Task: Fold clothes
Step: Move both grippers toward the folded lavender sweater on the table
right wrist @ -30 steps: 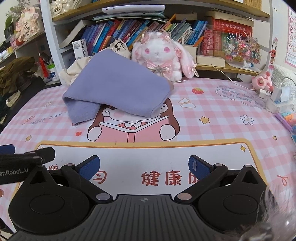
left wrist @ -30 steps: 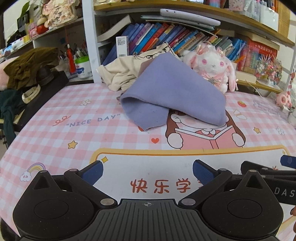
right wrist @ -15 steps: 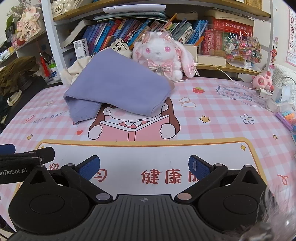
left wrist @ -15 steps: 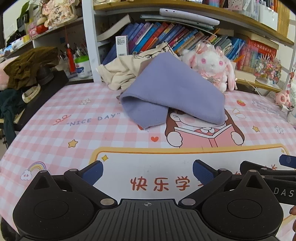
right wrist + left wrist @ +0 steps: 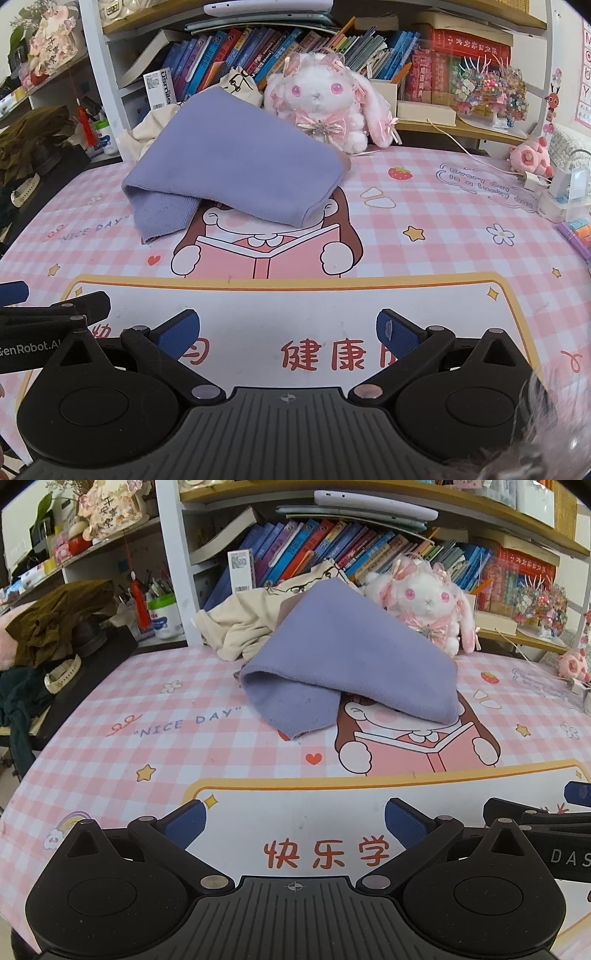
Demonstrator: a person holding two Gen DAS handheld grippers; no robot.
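A lilac garment (image 5: 351,664) (image 5: 236,173) lies folded at the back of the pink checked table mat (image 5: 147,746) (image 5: 443,243), leaning on a crumpled cream garment (image 5: 243,627) (image 5: 147,129). One lilac flap sticks out toward the front left. My left gripper (image 5: 295,821) is open over the white panel of the mat, well short of the clothes, with nothing between its blue pads. My right gripper (image 5: 288,332) is open too, beside the left one and equally far from the lilac garment.
A pink plush rabbit (image 5: 424,605) (image 5: 325,99) sits behind the clothes in front of a bookshelf (image 5: 332,546). Dark clothes and a watch (image 5: 62,672) lie at the left edge. Small boxes and pens (image 5: 565,206) crowd the right edge.
Both grippers have crept slightly nearer the table's back; the lilac garment looks marginally larger. Nothing was grasped or let go.
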